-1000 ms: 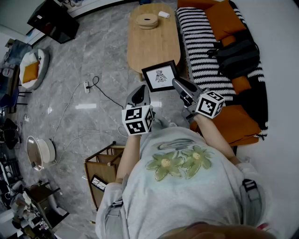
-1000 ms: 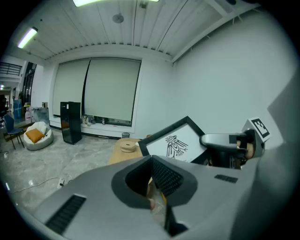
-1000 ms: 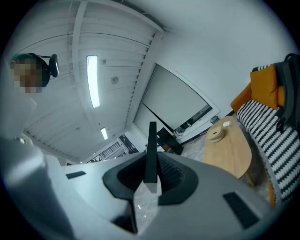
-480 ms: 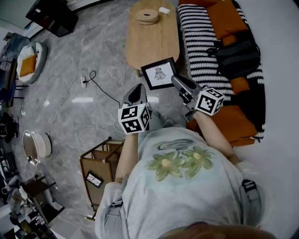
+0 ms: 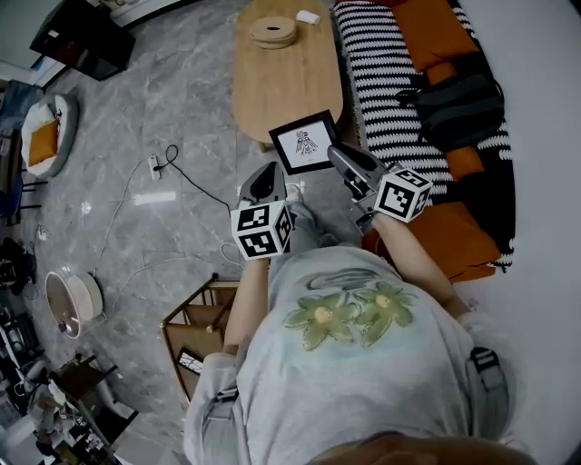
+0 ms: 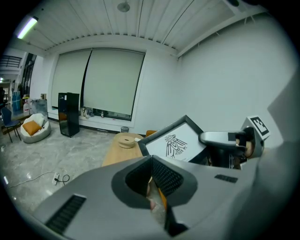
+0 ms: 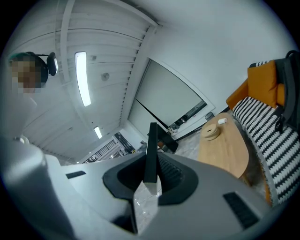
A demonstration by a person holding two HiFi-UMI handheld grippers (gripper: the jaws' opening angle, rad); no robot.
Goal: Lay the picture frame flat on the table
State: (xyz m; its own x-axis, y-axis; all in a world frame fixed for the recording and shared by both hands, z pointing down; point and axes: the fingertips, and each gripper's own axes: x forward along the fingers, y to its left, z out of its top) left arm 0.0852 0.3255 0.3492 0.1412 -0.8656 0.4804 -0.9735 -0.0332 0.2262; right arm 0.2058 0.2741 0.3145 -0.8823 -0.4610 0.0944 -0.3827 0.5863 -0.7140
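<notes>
The black picture frame (image 5: 304,143) with a bird print hangs tilted in the air over the near end of the oval wooden table (image 5: 272,86). My right gripper (image 5: 335,155) is shut on its right edge. In the right gripper view the frame (image 7: 151,150) runs edge-on between the jaws. My left gripper (image 5: 266,178) hovers just left of and below the frame, jaws together, holding nothing. From the left gripper view the frame (image 6: 176,144) shows ahead to the right, with the right gripper (image 6: 220,138) clamped on it.
A round wooden stack (image 5: 272,31) and a small white box (image 5: 307,16) sit at the table's far end. A sofa with a striped throw (image 5: 390,100), orange cushions and a black bag (image 5: 463,100) lies right. A cable and power strip (image 5: 154,166) cross the floor; a wooden rack (image 5: 195,331) stands lower left.
Both grippers and the frame have moved a little forward, towards the table's near end. The right gripper's hold on the frame is unchanged.
</notes>
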